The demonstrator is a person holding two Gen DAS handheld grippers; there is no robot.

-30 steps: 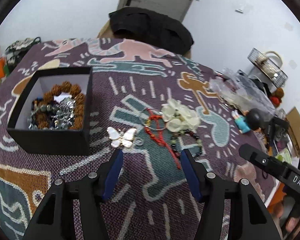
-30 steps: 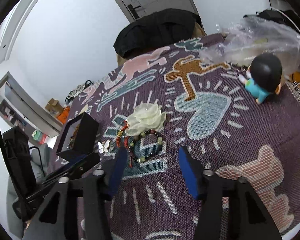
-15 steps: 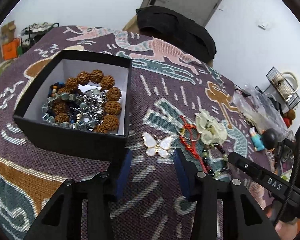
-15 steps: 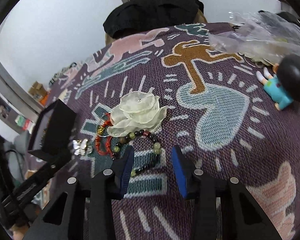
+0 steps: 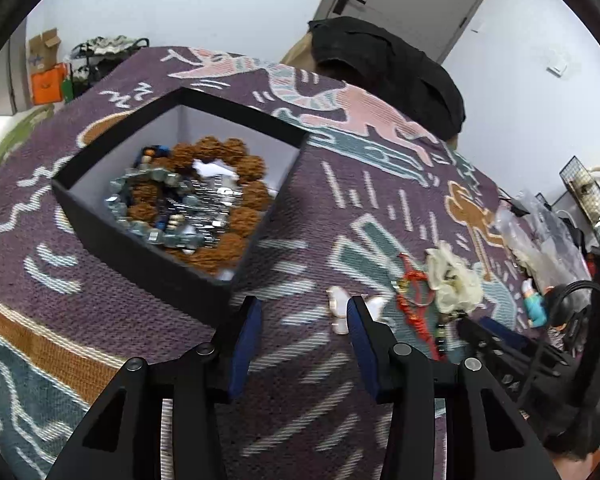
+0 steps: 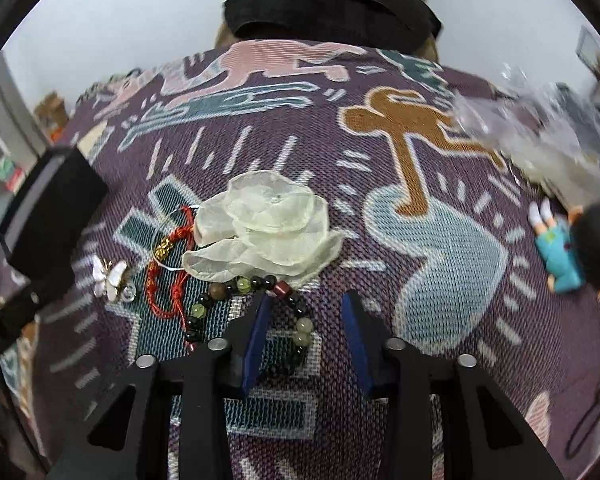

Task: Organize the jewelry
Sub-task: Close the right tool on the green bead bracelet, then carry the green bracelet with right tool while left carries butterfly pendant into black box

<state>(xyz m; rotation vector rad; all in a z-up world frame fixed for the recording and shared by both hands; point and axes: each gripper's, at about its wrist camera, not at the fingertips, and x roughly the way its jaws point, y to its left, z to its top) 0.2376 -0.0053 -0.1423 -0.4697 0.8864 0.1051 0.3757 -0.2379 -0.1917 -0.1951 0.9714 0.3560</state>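
Beaded bracelet (image 6: 296, 312) on the patterned cloth (image 6: 440, 264), one side between the narrowing, still-parted fingers of the right tool (image 6: 306, 334).

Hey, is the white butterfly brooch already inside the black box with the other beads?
No, the butterfly brooch lies on the patterned cloth beside the black box, next to the red cord bracelet.

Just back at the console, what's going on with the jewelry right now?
Both grippers are over the patterned blanket. The right gripper straddles a strand of the beaded bracelet, its jaws just closing but not yet pinching. The left gripper hangs open beside the butterfly brooch, near the black box of bracelets.
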